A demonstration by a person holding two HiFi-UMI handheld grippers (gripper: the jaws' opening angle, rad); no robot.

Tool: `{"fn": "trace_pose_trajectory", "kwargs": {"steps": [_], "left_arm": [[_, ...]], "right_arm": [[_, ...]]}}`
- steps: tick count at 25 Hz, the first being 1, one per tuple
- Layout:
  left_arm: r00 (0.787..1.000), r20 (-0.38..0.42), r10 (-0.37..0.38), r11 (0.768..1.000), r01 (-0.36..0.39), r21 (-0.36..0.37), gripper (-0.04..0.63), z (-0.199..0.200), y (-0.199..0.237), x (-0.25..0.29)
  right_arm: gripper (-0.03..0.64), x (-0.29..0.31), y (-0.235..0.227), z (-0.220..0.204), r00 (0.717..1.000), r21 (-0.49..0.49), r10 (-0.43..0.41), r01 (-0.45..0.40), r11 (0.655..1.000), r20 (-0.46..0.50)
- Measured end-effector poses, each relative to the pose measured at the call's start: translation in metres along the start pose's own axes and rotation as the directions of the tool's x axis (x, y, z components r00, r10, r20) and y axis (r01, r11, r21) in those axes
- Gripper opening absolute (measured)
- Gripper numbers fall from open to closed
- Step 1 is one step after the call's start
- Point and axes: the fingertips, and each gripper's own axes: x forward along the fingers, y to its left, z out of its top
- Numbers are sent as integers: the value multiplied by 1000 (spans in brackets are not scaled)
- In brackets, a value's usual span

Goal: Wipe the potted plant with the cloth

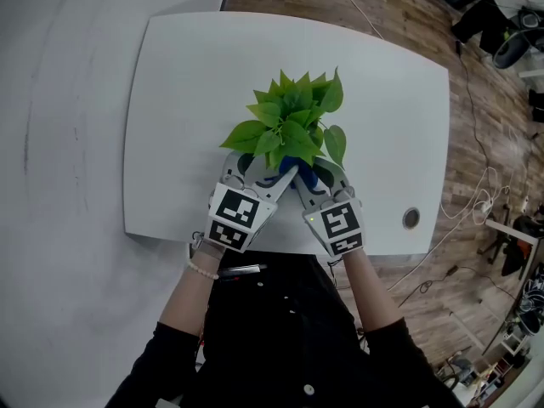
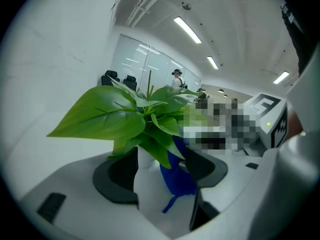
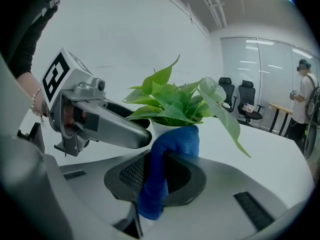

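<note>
A leafy green plant (image 1: 289, 121) stands in a white pot (image 2: 147, 166) near the front edge of the white table (image 1: 170, 100). My left gripper (image 1: 257, 170) reaches in from the left with its jaws wide on either side of the pot; the dark pads (image 2: 117, 176) sit close beside it, and I see no firm press. My right gripper (image 1: 304, 177) is shut on a bunched blue cloth (image 3: 167, 159). The cloth's top (image 1: 293, 170) rests against the pot's front under the lowest leaves. In the right gripper view, the left gripper (image 3: 145, 134) ends just left of the pot.
A round cable hole (image 1: 411, 218) sits in the table's right front corner. Cables (image 1: 476, 198) trail over the wooden floor to the right. Office chairs (image 3: 240, 96) and a standing person (image 3: 302, 94) are far behind the table.
</note>
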Motion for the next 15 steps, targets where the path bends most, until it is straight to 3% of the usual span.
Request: {"fn": "trace_pose_trajectory", "kwargs": {"steps": [6, 15], "left_arm": [[1000, 14, -19, 1000, 19, -1, 304, -2, 10, -16], [1000, 1, 11, 1000, -11, 14, 307, -11, 41, -36]], "right_arm": [[94, 0, -15, 1, 999, 15, -34, 34, 999, 2], [94, 7, -37, 1, 997, 20, -78, 79, 997, -7]]}}
